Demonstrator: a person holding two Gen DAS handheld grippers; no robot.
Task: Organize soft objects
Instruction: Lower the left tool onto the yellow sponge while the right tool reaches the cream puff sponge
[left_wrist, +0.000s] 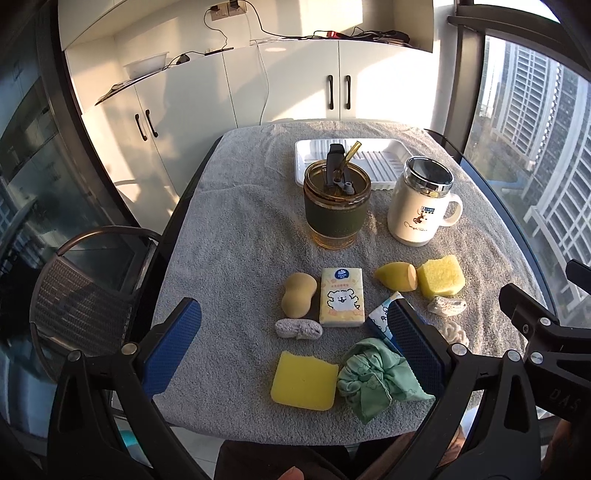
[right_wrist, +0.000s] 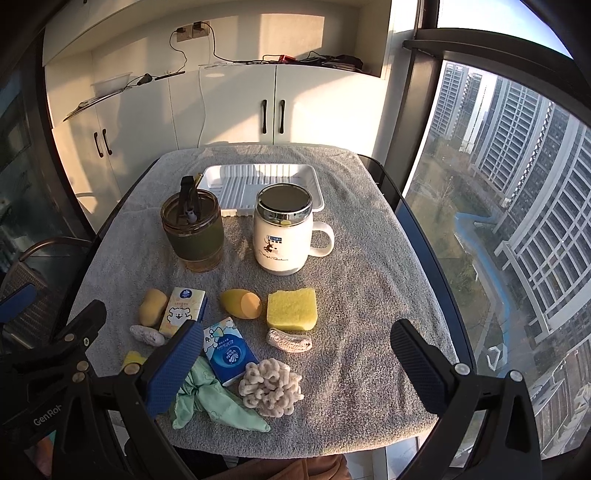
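Soft things lie on the grey towel-covered table (left_wrist: 236, 236): a yellow tissue pack (left_wrist: 341, 302), a blue tissue pack (right_wrist: 228, 350), two yellow sponges (left_wrist: 303, 380) (right_wrist: 291, 308), a tan peanut-shaped sponge (left_wrist: 298, 294), a yellow egg-shaped sponge (right_wrist: 241, 303), a green cloth (left_wrist: 373, 380), a cream scrunchie (right_wrist: 270, 387) and two small knitted rolls (left_wrist: 298, 328) (right_wrist: 289, 340). A white tray (right_wrist: 317, 192) stands empty at the back. My left gripper (left_wrist: 291, 339) is open above the near items. My right gripper (right_wrist: 295, 369) is open above the scrunchie.
A green-sleeved glass tumbler (left_wrist: 336, 206) with a straw and a white lidded mug (left_wrist: 421, 206) stand in front of the tray. A wicker chair (left_wrist: 81, 302) is at the table's left. White cabinets (left_wrist: 258, 81) are behind, windows to the right.
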